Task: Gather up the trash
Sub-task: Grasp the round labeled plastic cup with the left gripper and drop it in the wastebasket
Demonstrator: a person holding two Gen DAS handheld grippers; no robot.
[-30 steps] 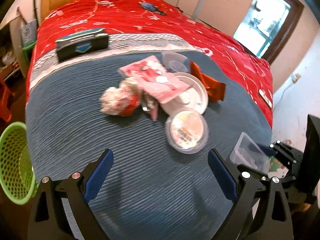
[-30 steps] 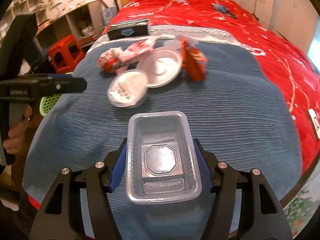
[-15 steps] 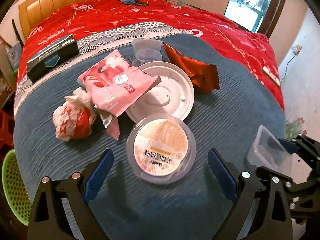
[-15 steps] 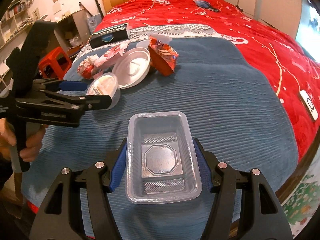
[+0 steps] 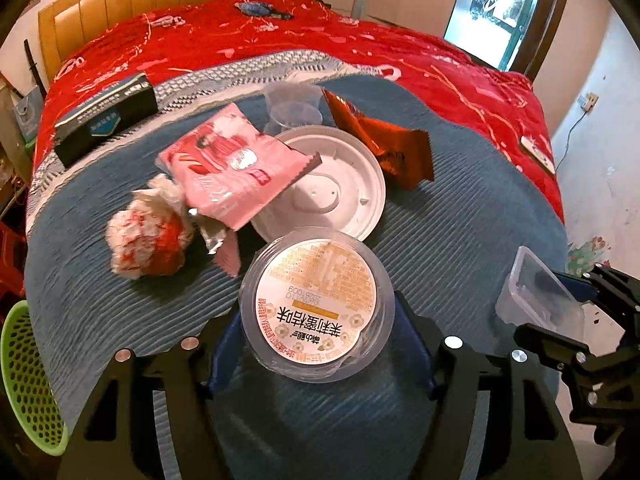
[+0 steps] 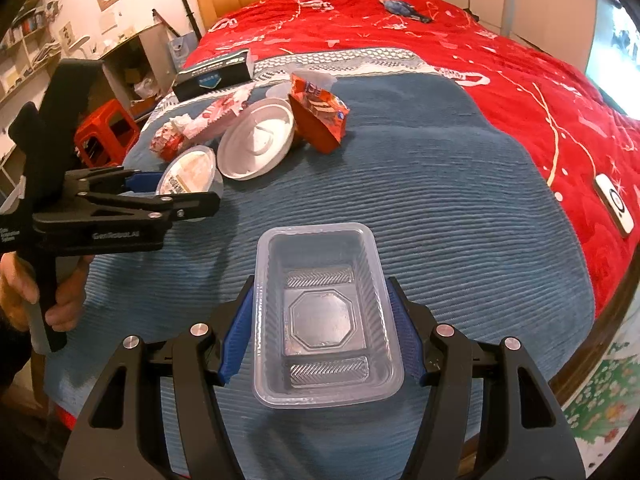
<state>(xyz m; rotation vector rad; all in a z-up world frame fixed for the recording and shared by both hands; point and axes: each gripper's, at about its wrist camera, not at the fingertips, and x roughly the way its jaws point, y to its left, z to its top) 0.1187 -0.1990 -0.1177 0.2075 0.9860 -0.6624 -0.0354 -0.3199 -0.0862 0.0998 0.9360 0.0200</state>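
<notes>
Trash lies on the blue blanket (image 5: 460, 240). A round clear tub with a printed label (image 5: 316, 306) sits between the fingers of my left gripper (image 5: 316, 340), which reach its sides; I cannot tell if they grip it. Behind it lie a white round lid (image 5: 332, 188), a pink wrapper (image 5: 236, 168), a crumpled red-and-white wad (image 5: 150, 240), an orange snack bag (image 5: 384, 140) and a clear cup (image 5: 294, 108). My right gripper (image 6: 320, 336) is shut on a clear rectangular tray (image 6: 326, 316), held above the blanket; the tray also shows in the left wrist view (image 5: 536, 296).
A green perforated basket (image 5: 24, 380) stands on the floor at the bed's left. A dark box (image 5: 104, 120) lies on the blanket's edge. A phone (image 6: 614, 204) lies on the red bedspread (image 6: 480, 40). A red stool (image 6: 106, 132) stands beside the bed.
My left gripper has moved forward over the blanket until the round tub sits between its fingers. My right gripper has kept the clear tray and shifted slightly.
</notes>
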